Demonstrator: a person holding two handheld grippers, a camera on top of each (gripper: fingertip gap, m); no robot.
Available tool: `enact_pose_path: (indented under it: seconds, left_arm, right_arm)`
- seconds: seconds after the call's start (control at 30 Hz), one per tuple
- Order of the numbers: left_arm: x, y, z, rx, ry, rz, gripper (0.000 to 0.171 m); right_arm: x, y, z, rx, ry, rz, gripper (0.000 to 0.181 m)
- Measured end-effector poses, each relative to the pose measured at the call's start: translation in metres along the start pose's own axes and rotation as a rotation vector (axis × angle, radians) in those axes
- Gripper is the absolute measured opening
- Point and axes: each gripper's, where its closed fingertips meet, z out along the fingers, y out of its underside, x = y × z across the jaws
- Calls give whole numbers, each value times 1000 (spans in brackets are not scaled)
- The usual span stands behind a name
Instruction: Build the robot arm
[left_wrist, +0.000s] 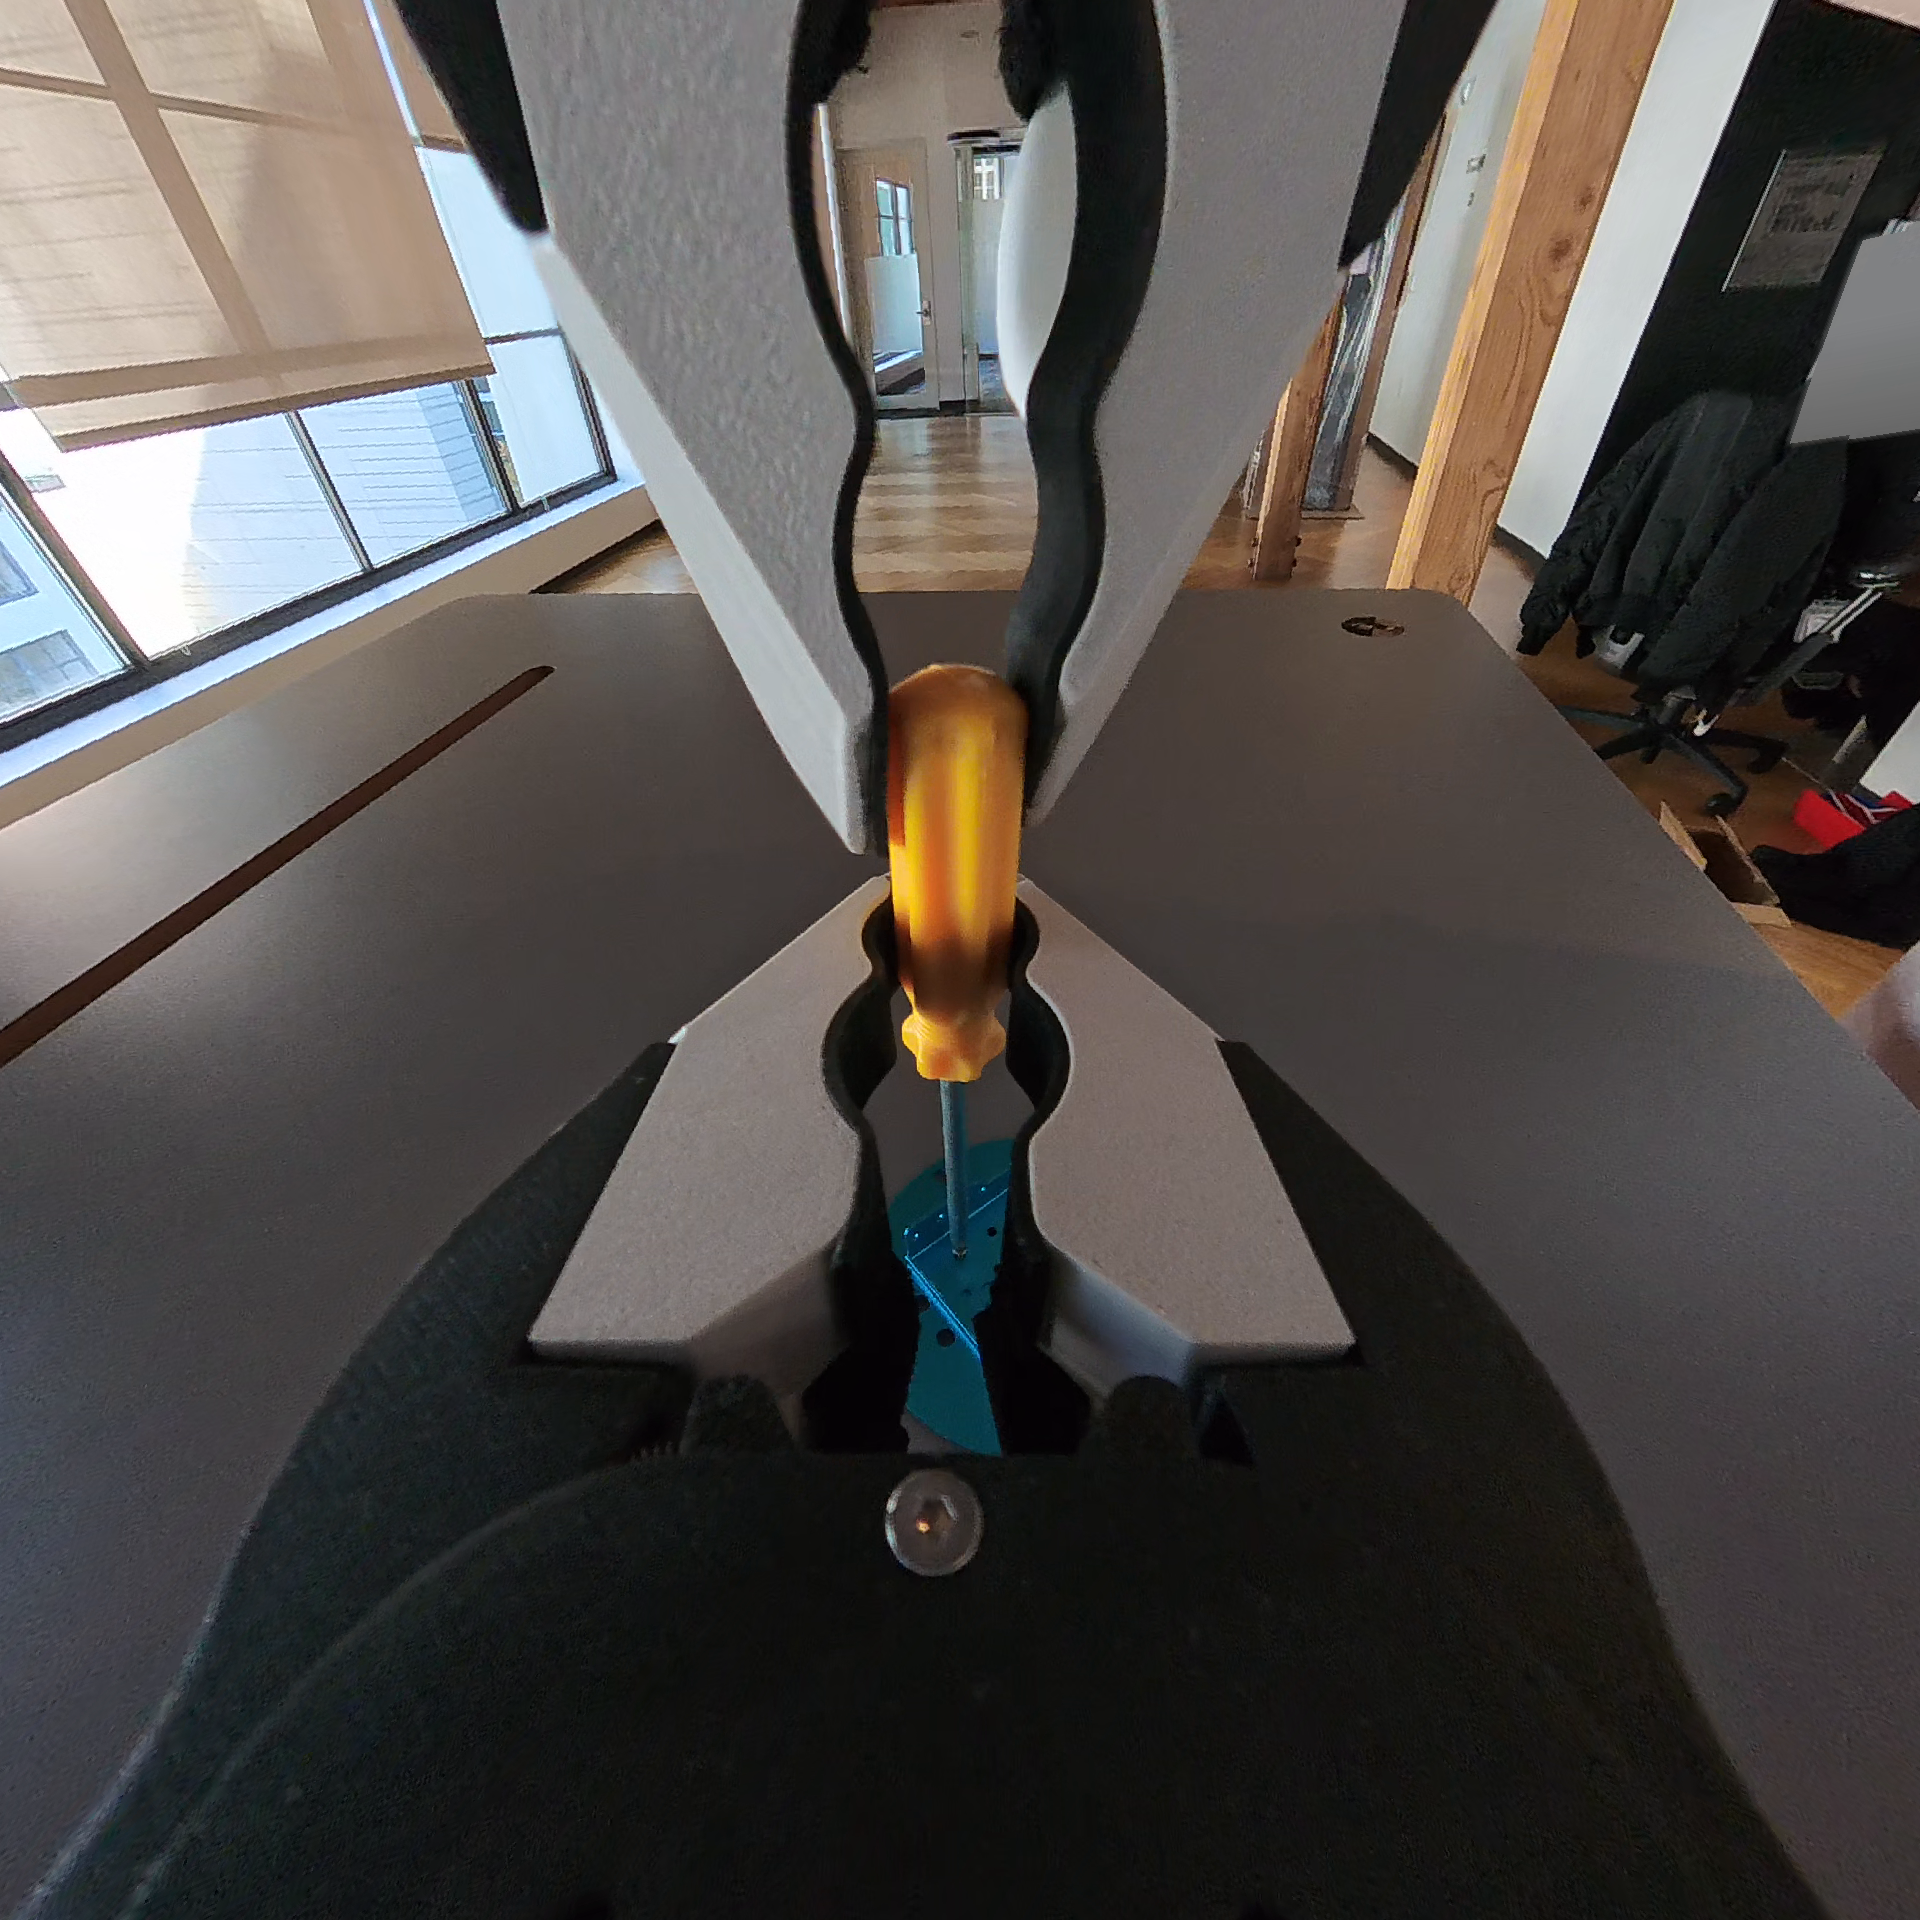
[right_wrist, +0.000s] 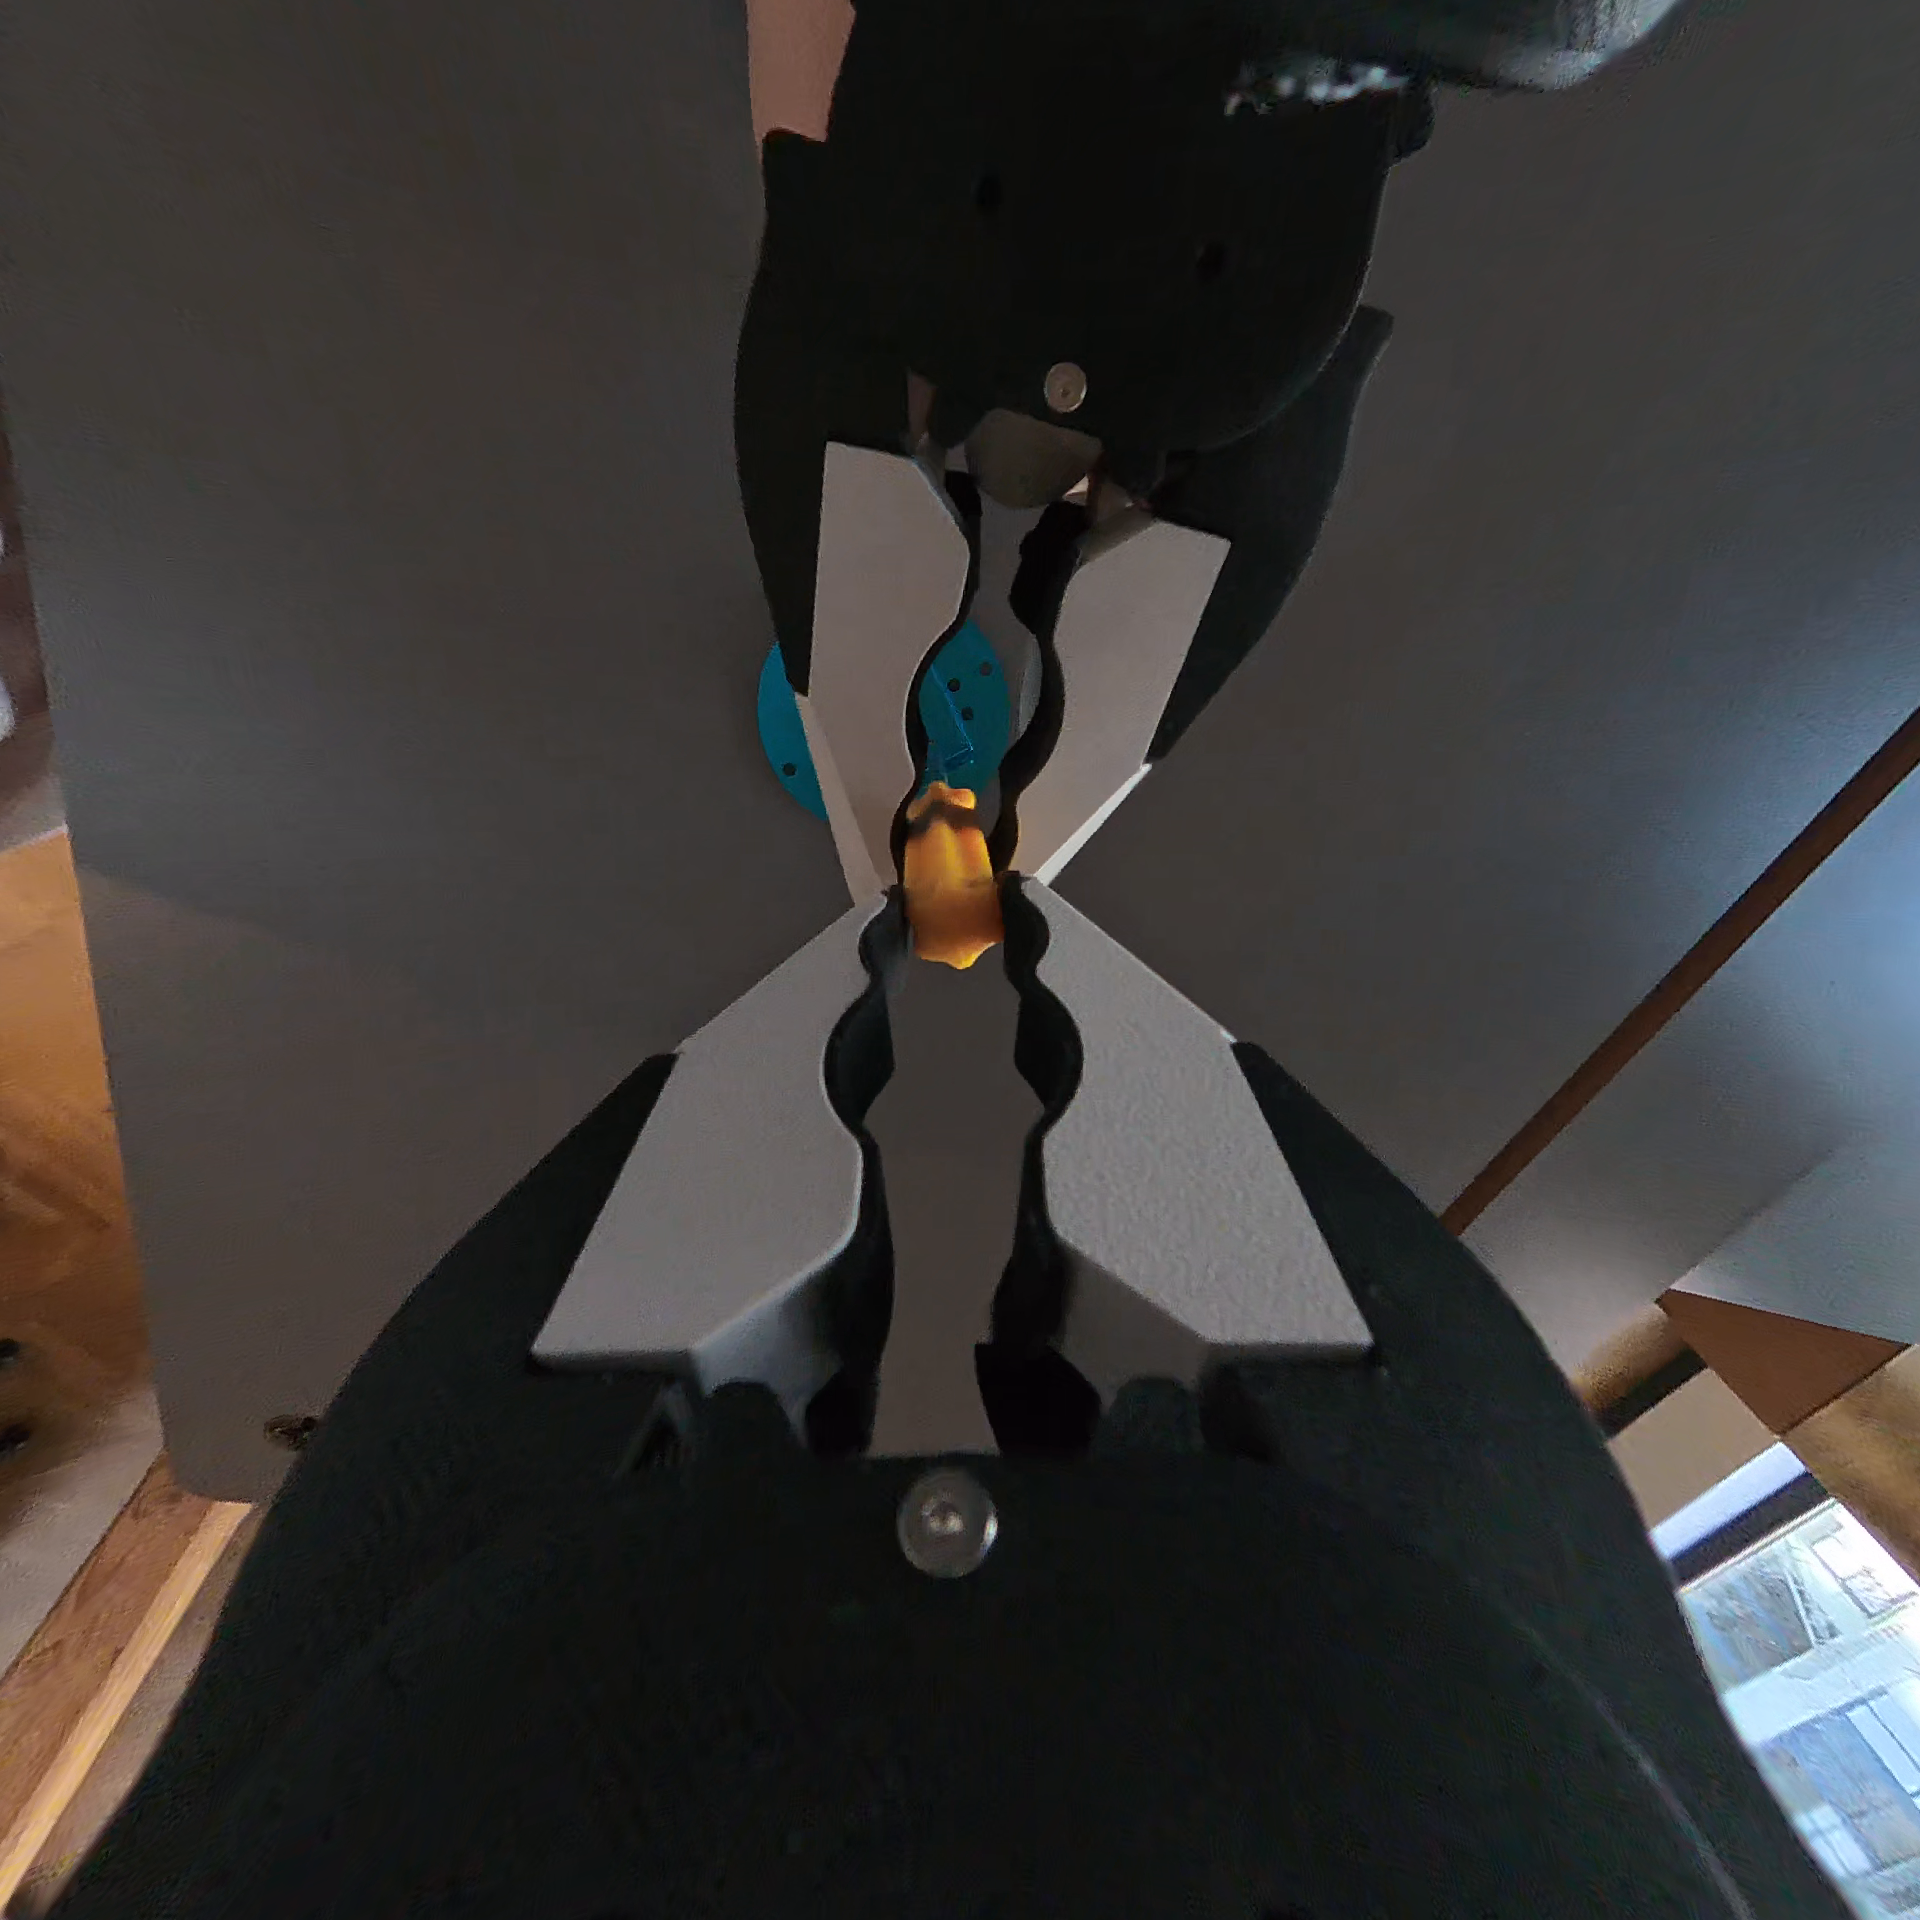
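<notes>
A screwdriver with a yellow handle stands upright, its thin shaft tip resting on a blue perforated metal part that lies on the grey table. My left gripper is shut on the lower part of the handle, with the blue part showing below between its fingers. My right gripper comes in from the far side and is shut on the handle's upper end. In the right wrist view my right gripper pinches the handle, the left gripper meets it from above, and the blue part lies beneath.
The table has a long slot at the left and a small hole at the far right. Windows with blinds stand left. Wooden posts, an office chair with dark coats and a cardboard box stand right. The left gripper's tips are roughly 4 cm from the right gripper's.
</notes>
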Motion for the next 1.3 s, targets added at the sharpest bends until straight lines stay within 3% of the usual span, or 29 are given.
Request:
enact_pose_path:
  seconds: [0.3,0.63,0.73,0.83,0.9,1.0,1.1,1.3]
  left_arm:
    - [4,0,3,-17,1,28,12]
    - [-2,1,4,-26,-41,1,10]
    - [-1,1,4,-26,-37,-10,10]
    - [1,2,5,-30,-29,6,10]
    - [1,2,6,-30,-27,2,10]
    - [-1,2,5,-26,-24,-13,10]
    - [0,2,5,-29,-25,-10,10]
    - [2,2,7,-35,-23,6,10]
  right_arm:
    - [-5,1,1,-47,-4,245,16]
    - [2,0,2,53,48,662,17]
    - [2,0,2,81,63,712,17]
    - [-2,1,3,53,34,570,17]
    - [-12,0,2,20,-29,407,36]
    - [-12,1,-5,10,-7,137,44]
    - [-4,0,-8,20,67,-89,40]
    - [-3,-4,-4,27,5,-63,18]
